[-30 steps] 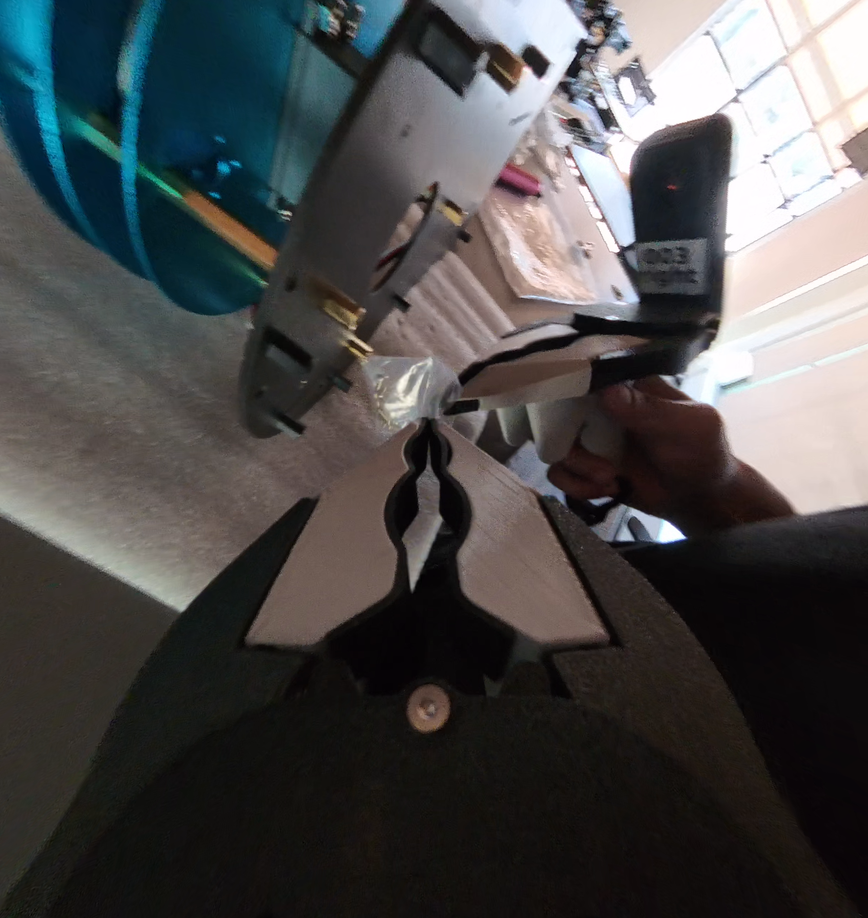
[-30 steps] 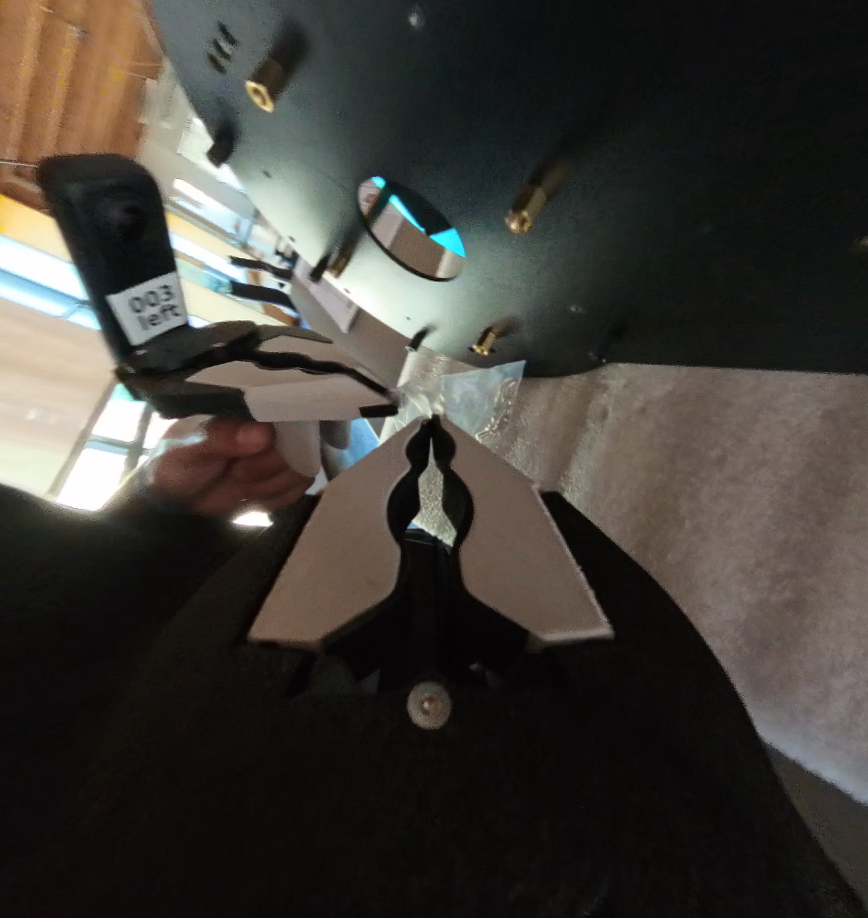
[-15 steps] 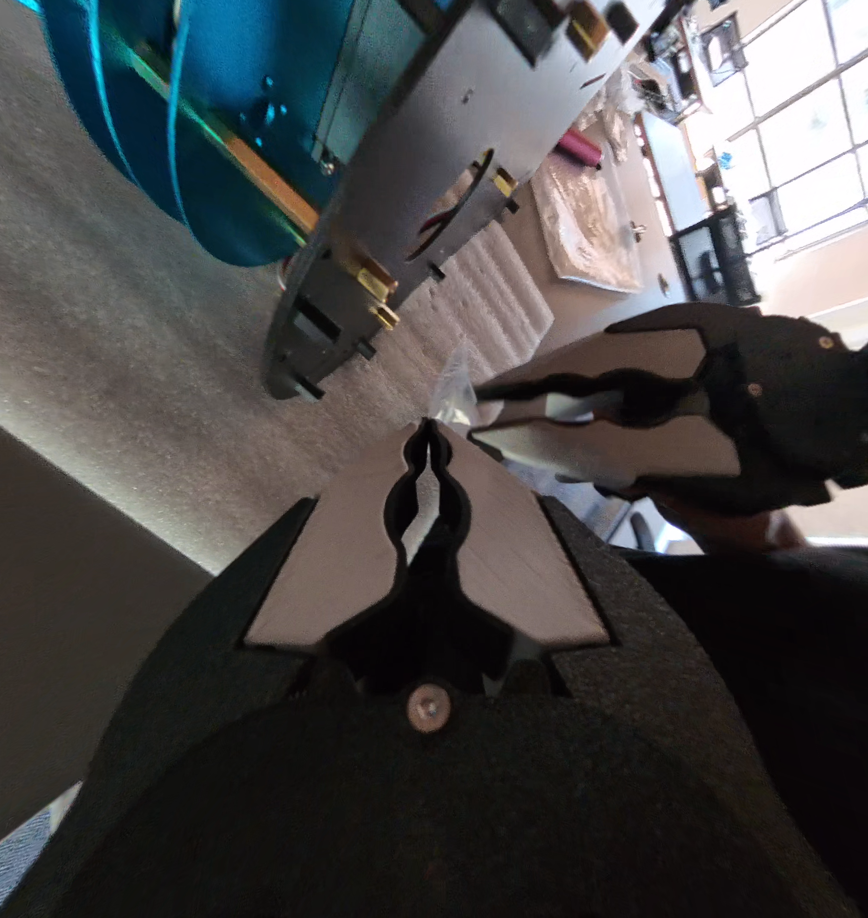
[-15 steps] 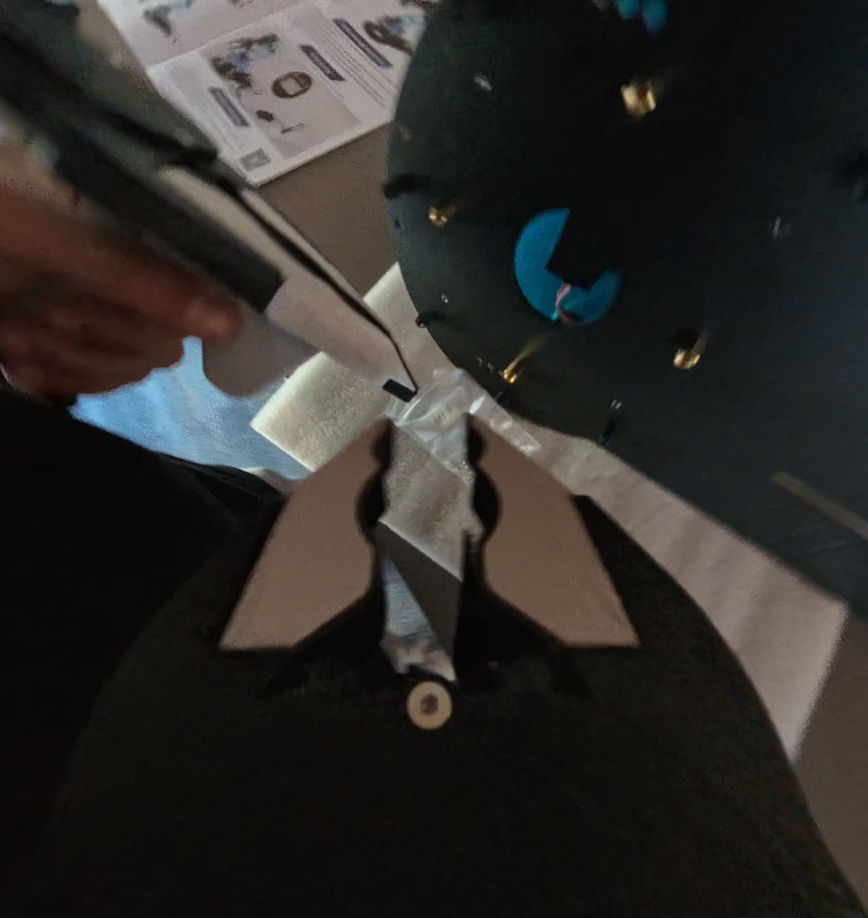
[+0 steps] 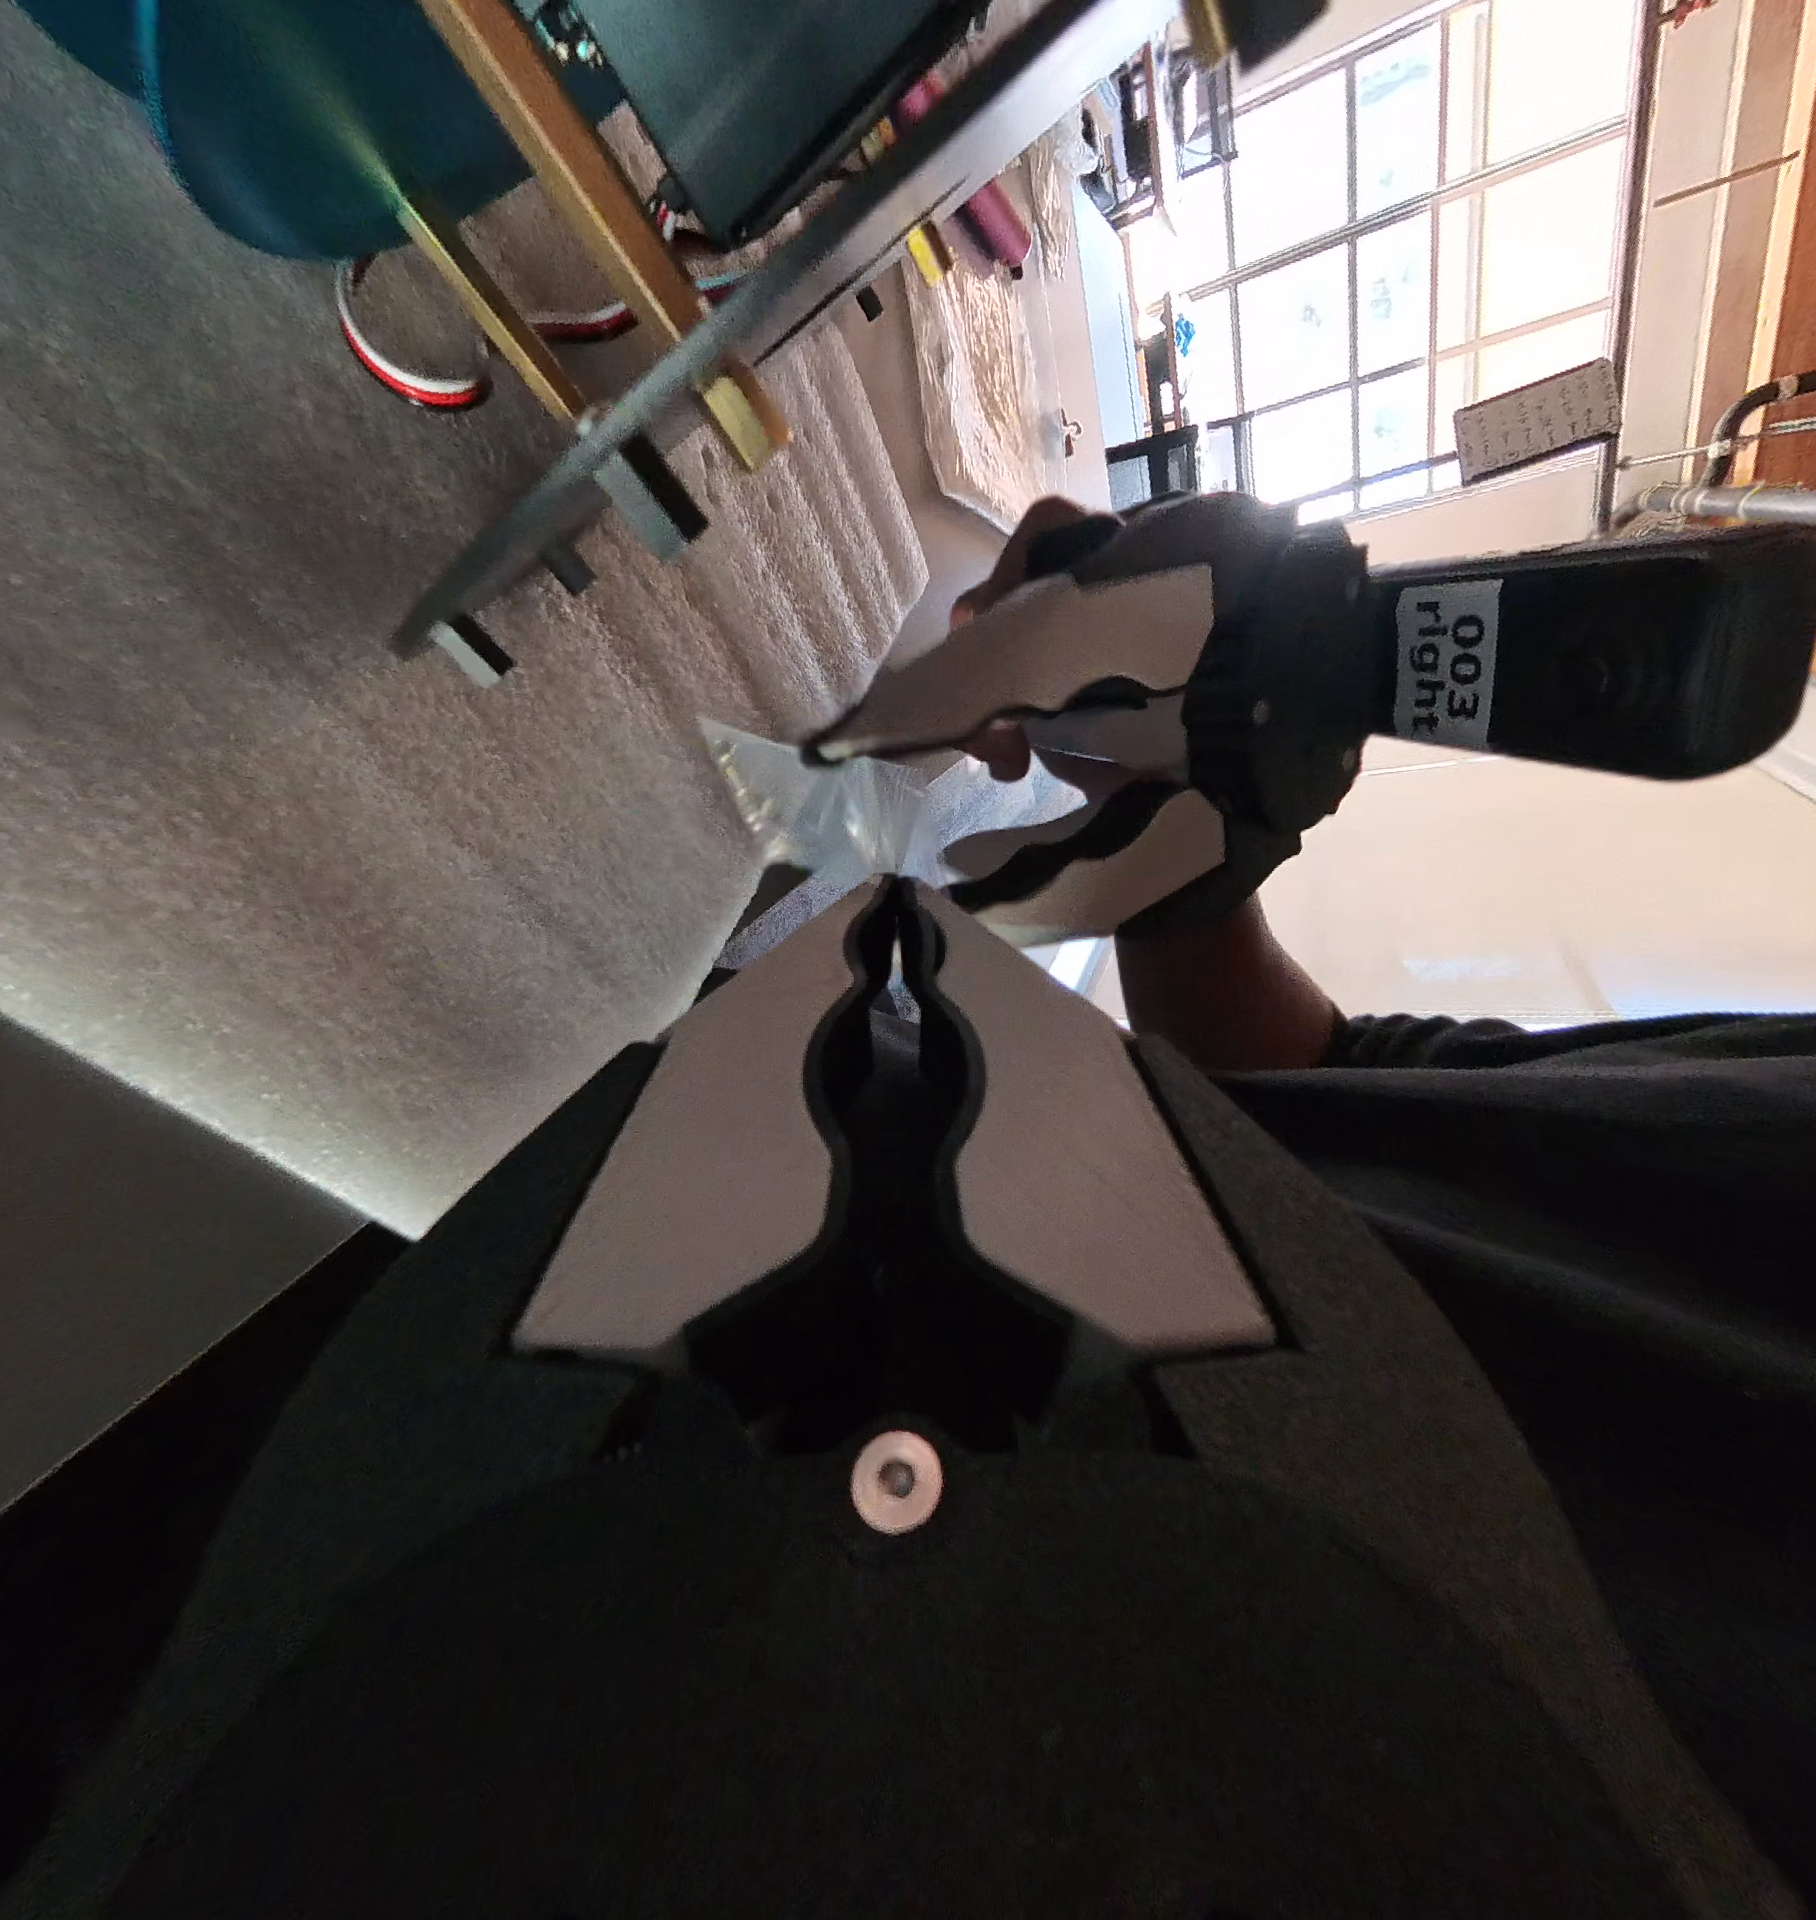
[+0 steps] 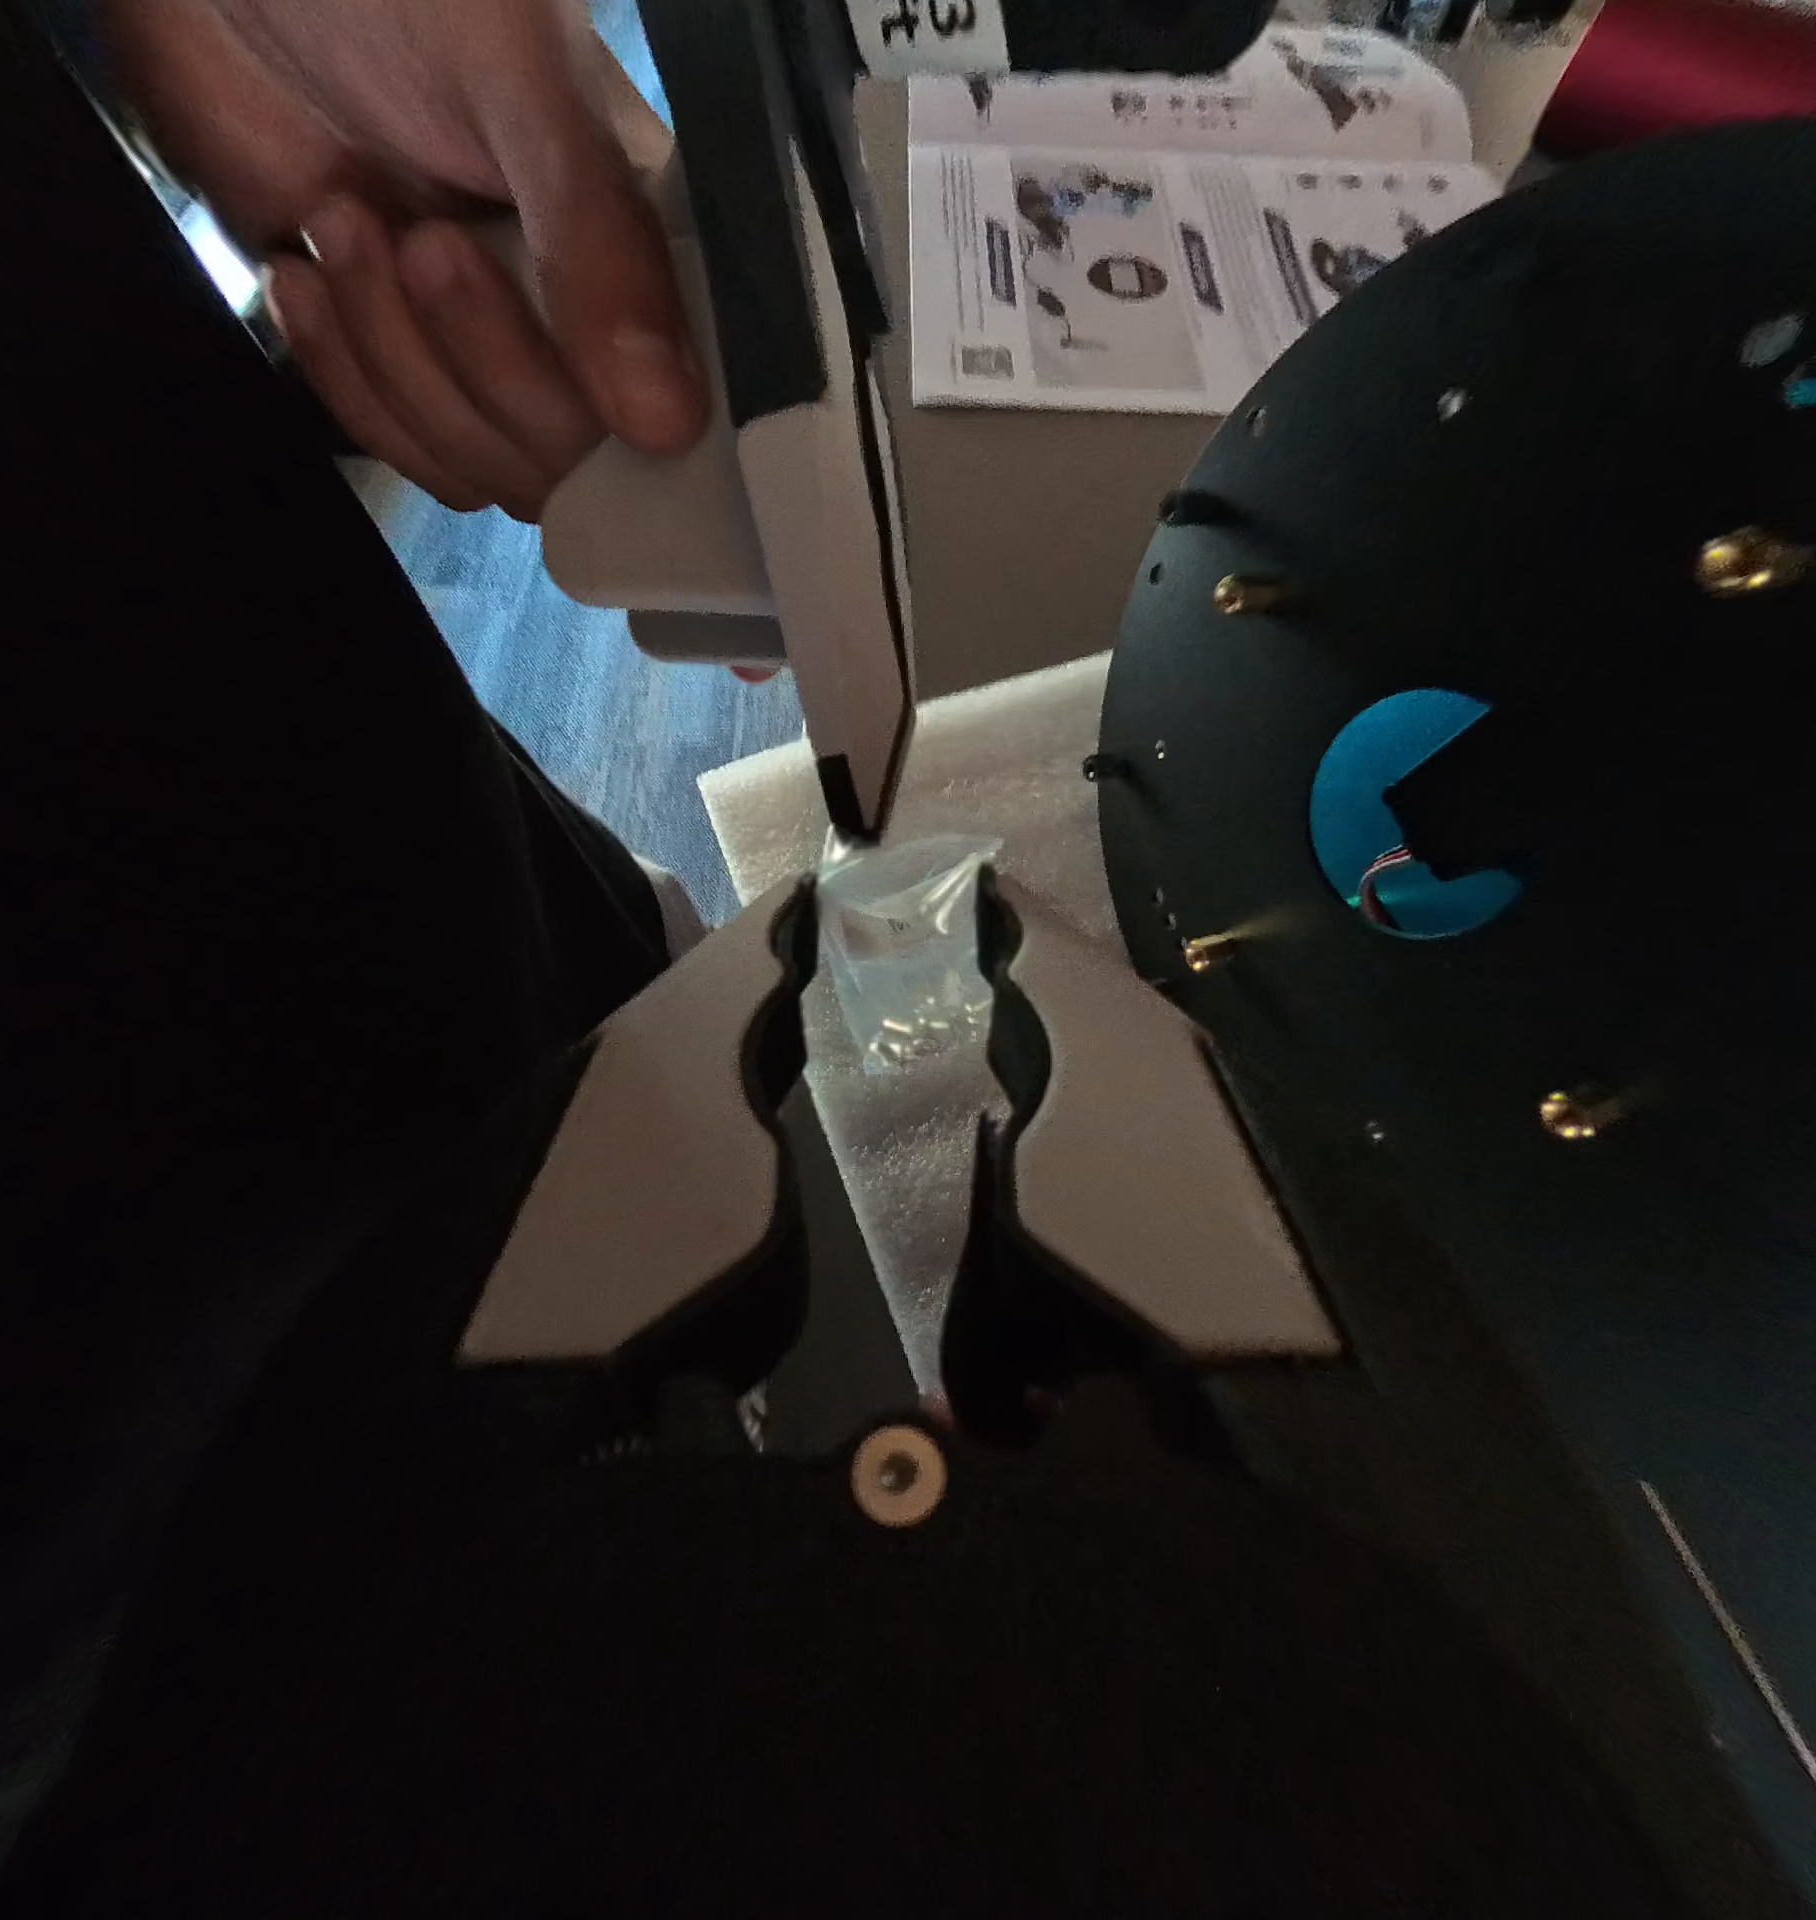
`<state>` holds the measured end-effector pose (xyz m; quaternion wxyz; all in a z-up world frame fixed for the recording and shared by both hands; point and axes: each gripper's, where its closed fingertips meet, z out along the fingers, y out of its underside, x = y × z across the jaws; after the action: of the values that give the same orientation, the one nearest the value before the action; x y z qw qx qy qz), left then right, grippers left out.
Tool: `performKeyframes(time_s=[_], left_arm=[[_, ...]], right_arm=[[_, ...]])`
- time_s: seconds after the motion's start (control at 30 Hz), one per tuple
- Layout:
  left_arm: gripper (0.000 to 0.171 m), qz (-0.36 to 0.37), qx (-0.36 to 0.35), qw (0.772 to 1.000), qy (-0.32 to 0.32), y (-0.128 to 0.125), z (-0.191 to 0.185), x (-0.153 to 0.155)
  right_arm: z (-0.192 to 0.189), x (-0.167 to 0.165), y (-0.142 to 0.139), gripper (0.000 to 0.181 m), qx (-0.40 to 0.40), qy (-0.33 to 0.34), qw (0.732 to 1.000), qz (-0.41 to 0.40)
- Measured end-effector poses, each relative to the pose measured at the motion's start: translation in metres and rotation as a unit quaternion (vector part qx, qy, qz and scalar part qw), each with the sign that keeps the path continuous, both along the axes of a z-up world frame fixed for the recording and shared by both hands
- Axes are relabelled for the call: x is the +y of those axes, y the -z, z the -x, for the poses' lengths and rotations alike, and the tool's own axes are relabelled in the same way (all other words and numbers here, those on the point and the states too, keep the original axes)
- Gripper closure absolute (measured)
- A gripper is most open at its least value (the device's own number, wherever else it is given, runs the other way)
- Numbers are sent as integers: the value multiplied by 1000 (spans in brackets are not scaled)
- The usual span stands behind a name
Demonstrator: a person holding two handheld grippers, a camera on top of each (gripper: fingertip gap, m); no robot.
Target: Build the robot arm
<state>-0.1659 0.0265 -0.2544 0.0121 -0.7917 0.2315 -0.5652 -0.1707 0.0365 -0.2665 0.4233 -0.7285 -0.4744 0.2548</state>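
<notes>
A small clear bag (image 6: 909, 971) of metal hardware hangs between our two grippers. Our left gripper (image 5: 896, 896) has its fingers pressed together on the bag's edge; in the right wrist view its tips (image 6: 862, 810) pinch the bag's far upper corner. Our right gripper (image 6: 896, 899) is narrowly parted, with the bag lying in the gap between its fingers; we cannot tell whether the pads touch the plastic. In the left wrist view this right gripper (image 5: 883, 821) shows its fingers spread, one just above and one just beside the bag (image 5: 831, 805), straight ahead of our left fingertips.

Beneath the bag lies a white foam sheet (image 6: 987, 748), also seen to the left of our left gripper (image 5: 364, 831). To the right of our right gripper, near the bag, stands a black round plate (image 6: 1506, 1143) with brass standoffs (image 6: 1210, 951) and a hole showing blue behind. The same plate (image 5: 675, 395) appears edge-on ahead of our left gripper. Printed sheets (image 6: 1143, 270) lie beyond. A hand (image 6: 447, 260) holds our left gripper; another hand (image 5: 1226, 977) holds our right.
</notes>
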Motion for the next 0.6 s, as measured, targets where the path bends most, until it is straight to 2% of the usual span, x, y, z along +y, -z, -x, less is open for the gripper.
performKeyframes(time_s=[0.07,0.13,0.23,0.33,0.37,0.43,0.47,0.53,0.6], left_arm=[[171,-1,-2,1000,9,-2,4,0],[171,-14,-3,1000,24,-3,9,-1],[171,-48,-37,997,51,-16,11,-2],[171,-87,-94,988,91,-39,17,-6],[171,-88,-120,984,94,-49,19,-6],[171,-86,-164,978,97,-68,21,-4],[171,-89,-182,974,100,-76,22,-4],[171,-92,-208,967,112,-89,23,-5],[171,-94,-219,964,116,-96,22,-4]], right_arm=[[0,-3,-6,166,17,-12,1000,7],[1,-5,-10,168,31,-18,999,8],[3,-2,-16,145,66,4,998,13],[-4,-4,-29,130,179,26,979,98],[-7,-4,-35,125,238,26,960,142],[-8,-9,-59,116,377,-10,893,244],[-9,-9,-64,117,420,-21,864,278],[-4,-15,-73,122,466,-59,828,308],[-5,-21,-95,141,519,-107,791,305]])
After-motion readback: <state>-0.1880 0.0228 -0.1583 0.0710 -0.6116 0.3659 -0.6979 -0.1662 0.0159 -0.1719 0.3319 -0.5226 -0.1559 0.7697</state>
